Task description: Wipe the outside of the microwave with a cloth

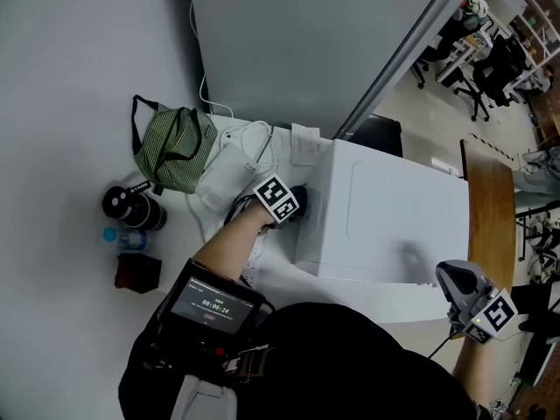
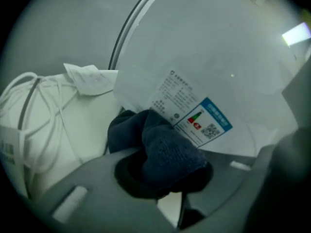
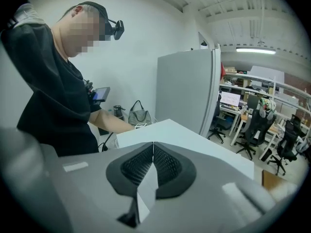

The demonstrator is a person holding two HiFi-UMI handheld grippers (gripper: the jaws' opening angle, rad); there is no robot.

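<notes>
Dark blue cloth (image 2: 163, 147) is pinched between the jaws of the left tool (image 2: 163, 181) and is pressed against a side wall of the white microwave (image 2: 218, 52), the wall that faces the tabletop's left edge. On that wall, touching the cloth's upper right, a printed label (image 2: 194, 111) is stuck (blue-bordered, with a small code square). The microwave is set toward the right edge of the white tabletop (image 1: 61, 77), and a grey partition (image 1: 297, 33) is seen behind it at the far edge.

The right tool (image 3: 153, 165) is held near the microwave's near right corner and is aimed across its flat top; its jaws are pressed together with nothing between them.

Just left of the cloth, a bundle of white cables (image 1: 249, 147) is heaped on the tabletop. Farther left, a green striped bag (image 1: 175, 151) is placed, and toward the near edge from it a black round container (image 1: 131, 204), a bottle with a blue cap (image 1: 122, 236) and a dark box (image 1: 138, 274) are lined up.
</notes>
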